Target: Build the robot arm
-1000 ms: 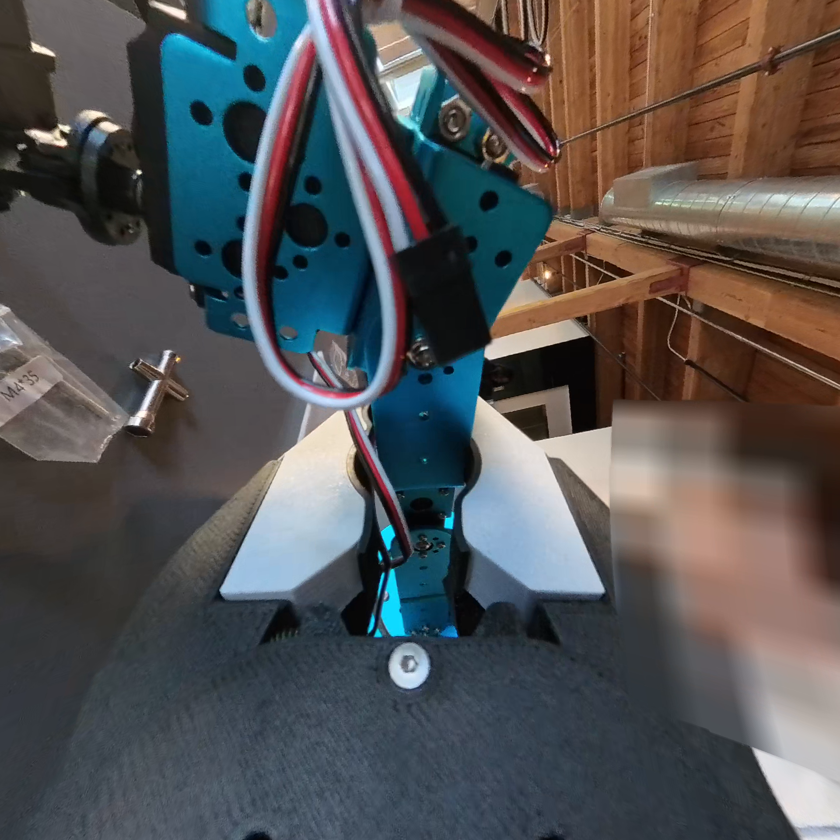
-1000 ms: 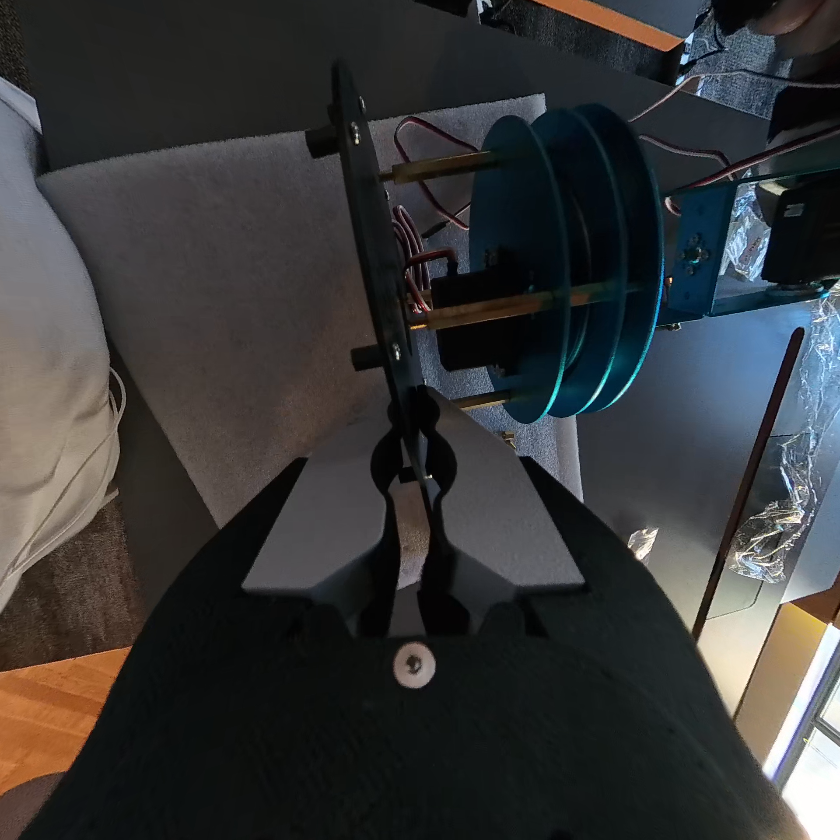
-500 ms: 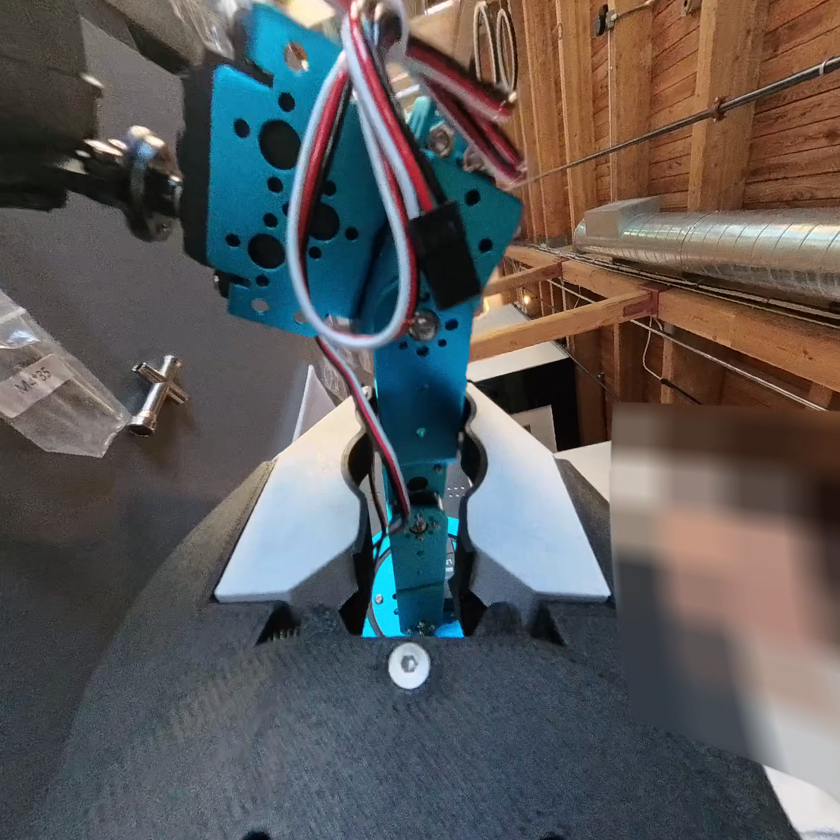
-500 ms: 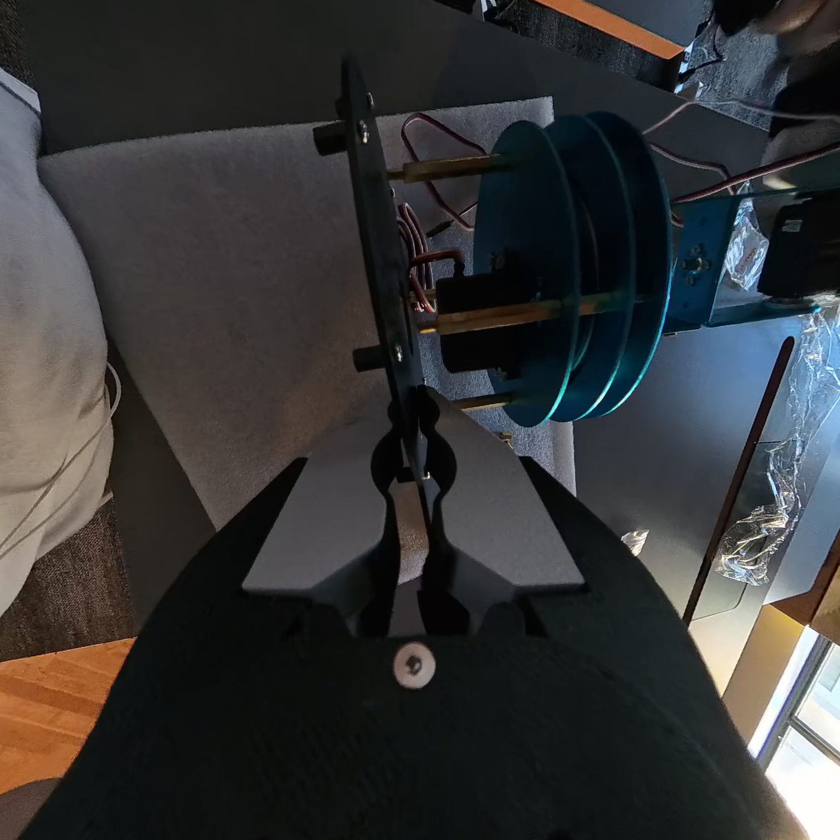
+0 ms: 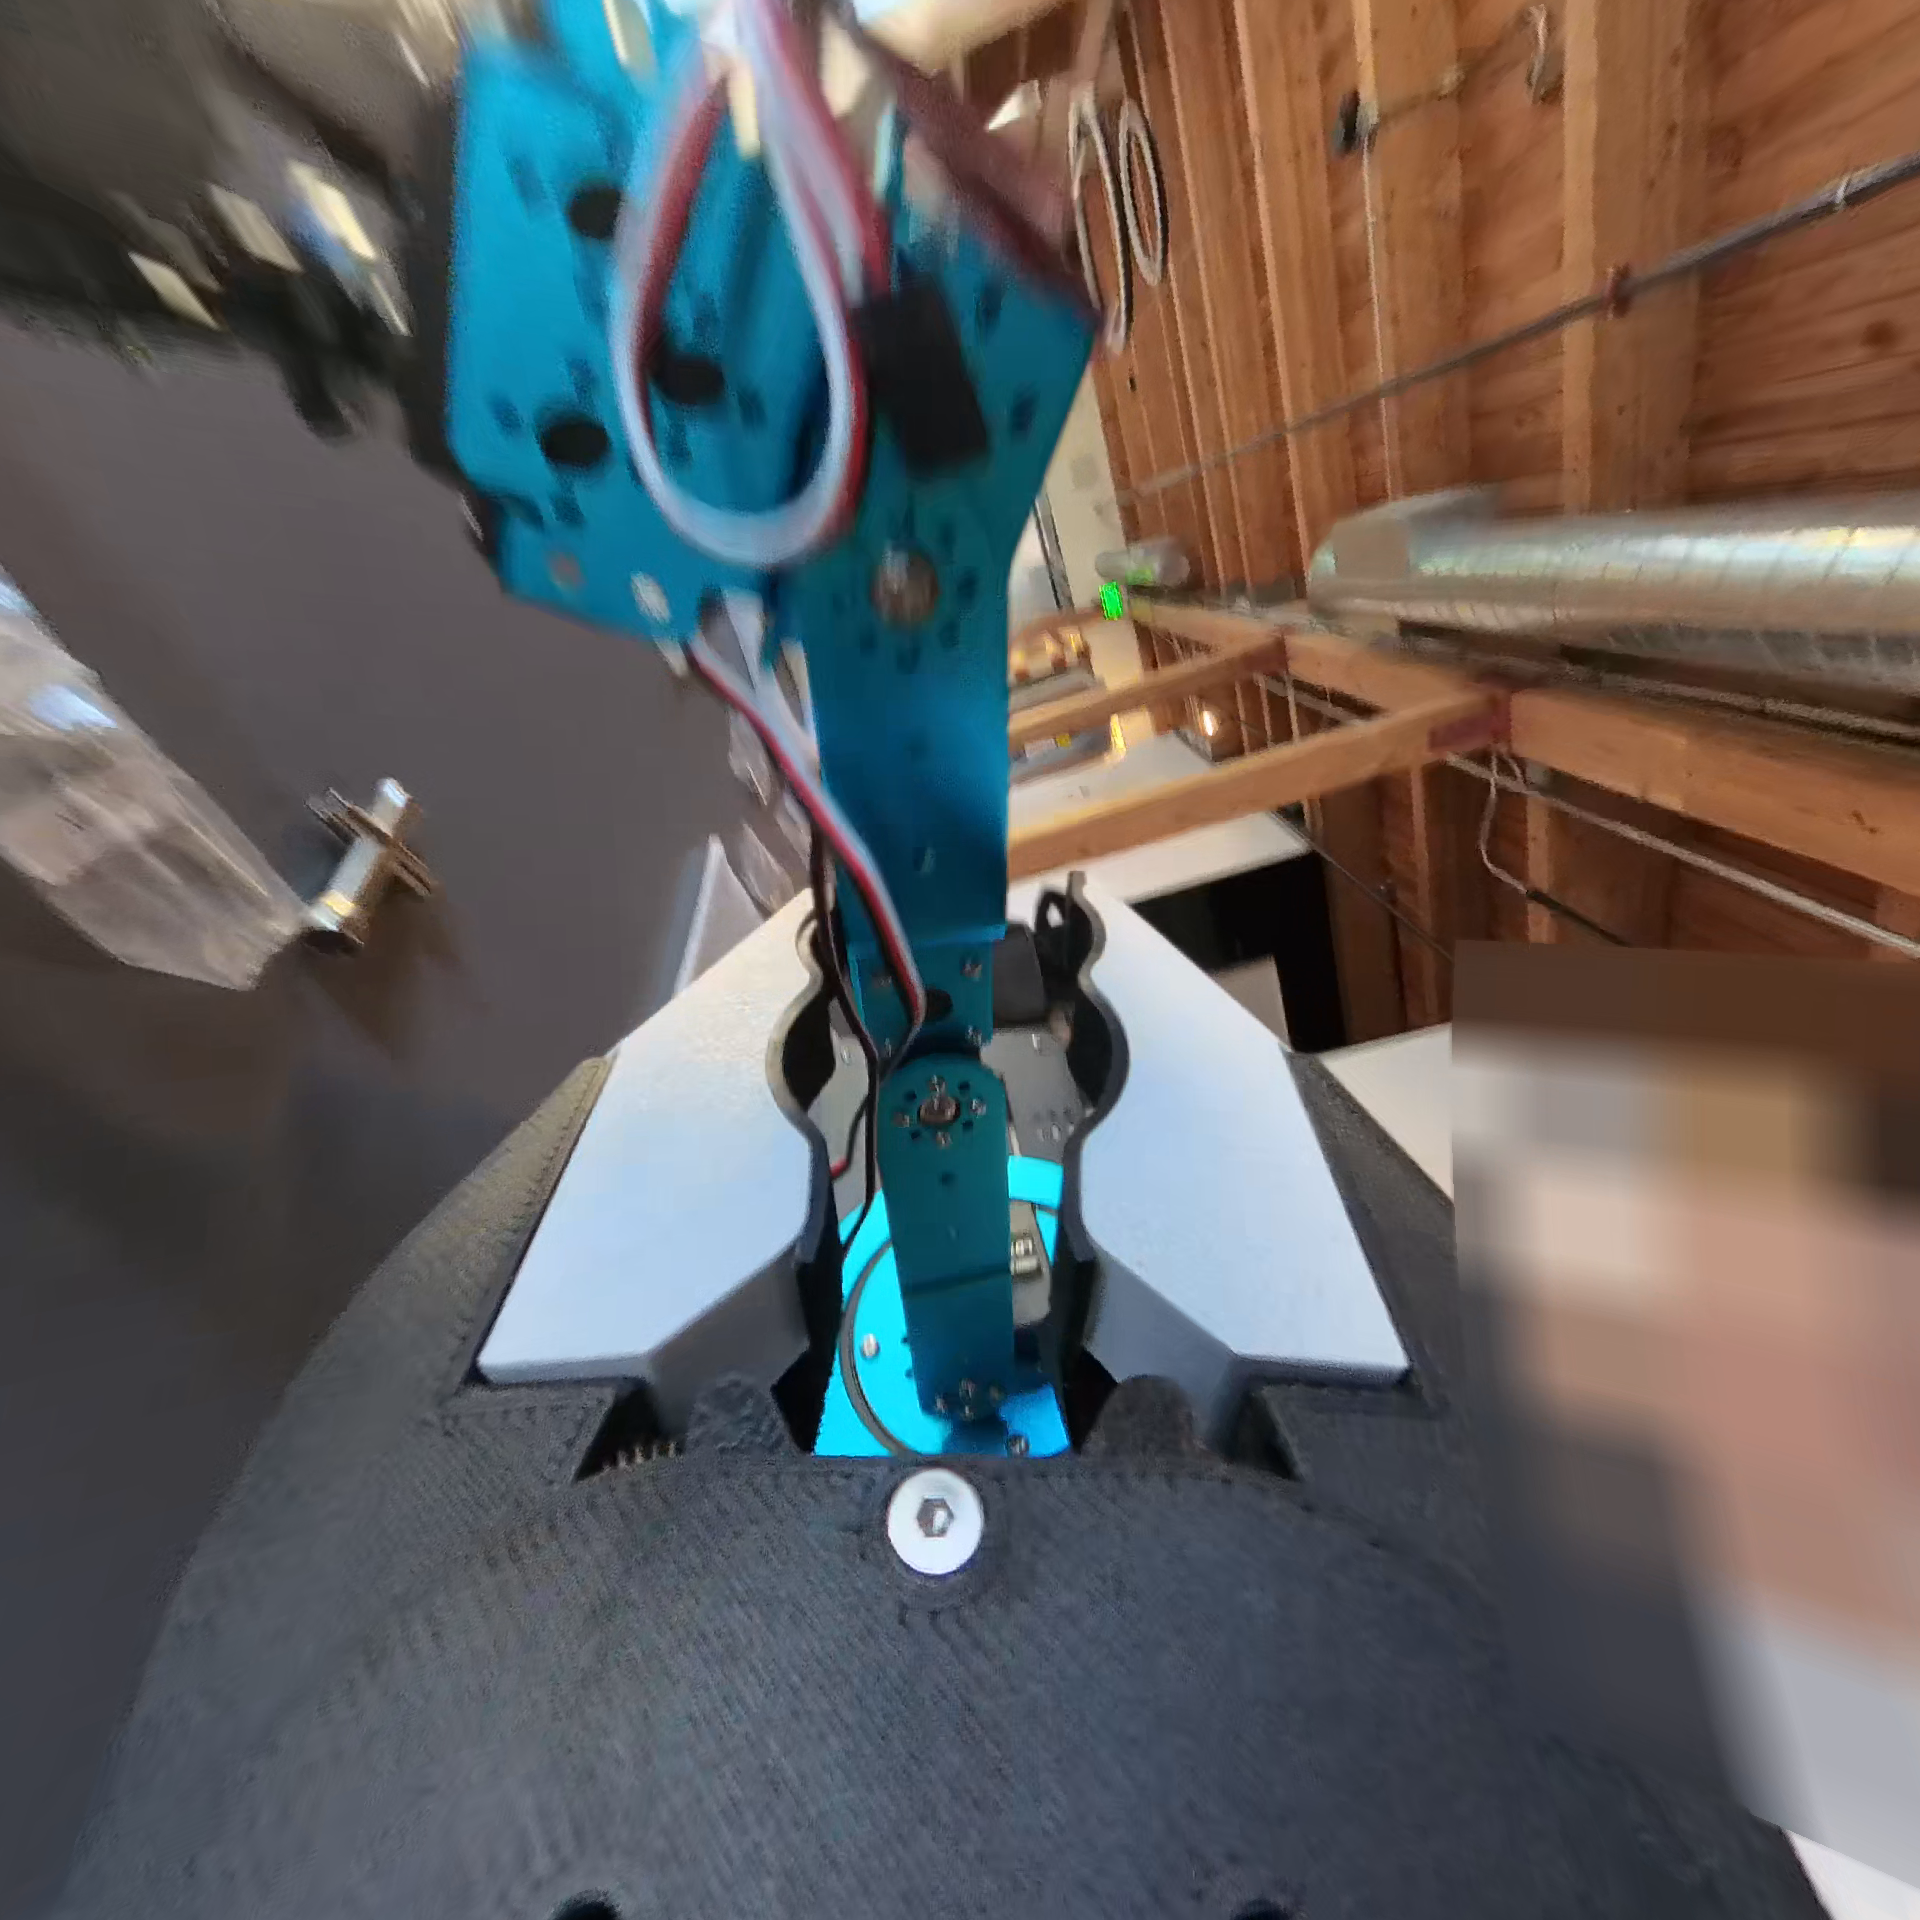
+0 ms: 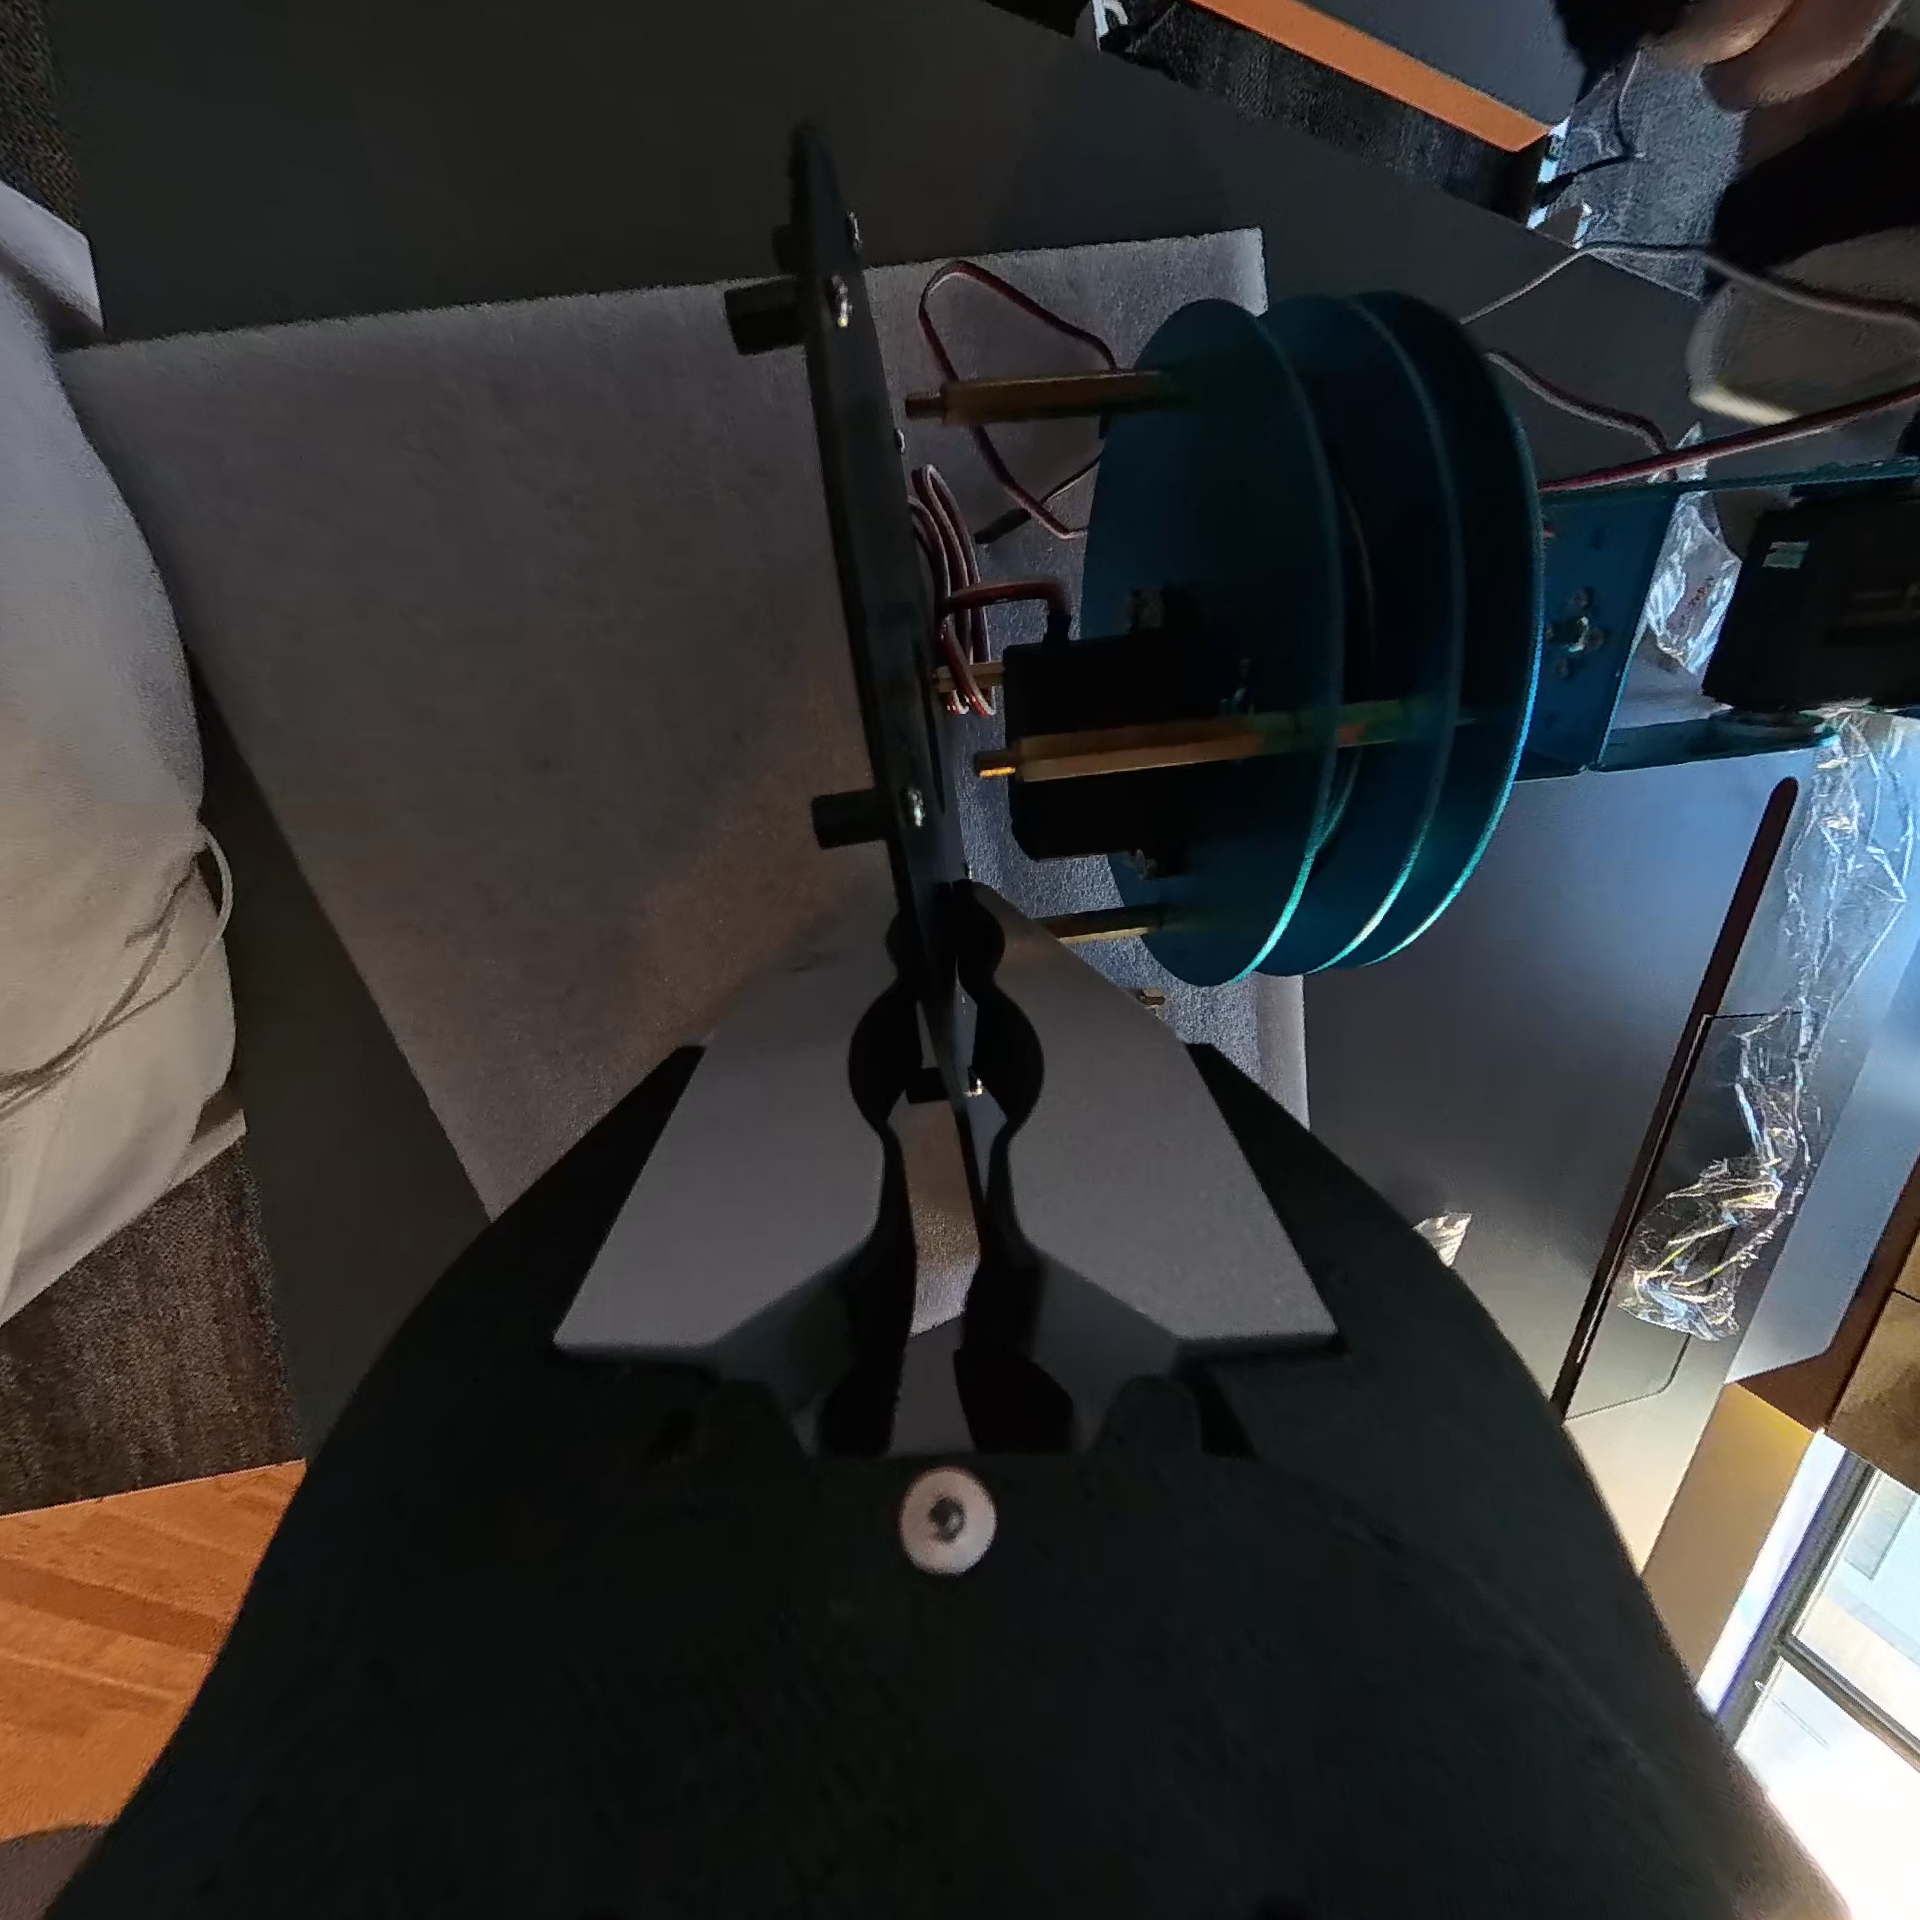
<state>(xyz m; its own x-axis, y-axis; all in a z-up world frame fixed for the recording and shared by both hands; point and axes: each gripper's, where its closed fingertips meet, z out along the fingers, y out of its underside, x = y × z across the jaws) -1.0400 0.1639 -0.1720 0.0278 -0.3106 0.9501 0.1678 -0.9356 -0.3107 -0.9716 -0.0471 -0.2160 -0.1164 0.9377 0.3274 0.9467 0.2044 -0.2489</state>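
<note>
In the left wrist view, a blue metal robot arm link (image 5: pixel 914 790) runs up between my left gripper's white fingers (image 5: pixel 675 1143). My left gripper (image 5: pixel 945 935) is open, with a gap on each side of the link. Above it are a perforated blue bracket (image 5: pixel 561 343) and looped red, white and black servo wires (image 5: pixel 748 416), both blurred. In the right wrist view, my right gripper (image 6: pixel 940 914) is shut on the edge of the arm's black base plate (image 6: pixel 852 499). Brass standoffs (image 6: pixel 1039 400) join the plate to stacked blue discs (image 6: pixel 1351 644), with a black servo (image 6: pixel 1101 748) between them.
A cross-shaped metal wrench (image 5: pixel 364 873) and a clear plastic bag (image 5: pixel 104 831) lie on the dark table at left. A wooden wall and a silver duct (image 5: pixel 1610 592) are at right. A grey foam pad (image 6: pixel 468 623) lies under the base, with crumpled plastic wrappers (image 6: pixel 1714 1226) to its right.
My left gripper's fingers have spread apart and let go of the blue link. The arm's upper part has swung and is blurred. The right gripper still holds the base plate.
</note>
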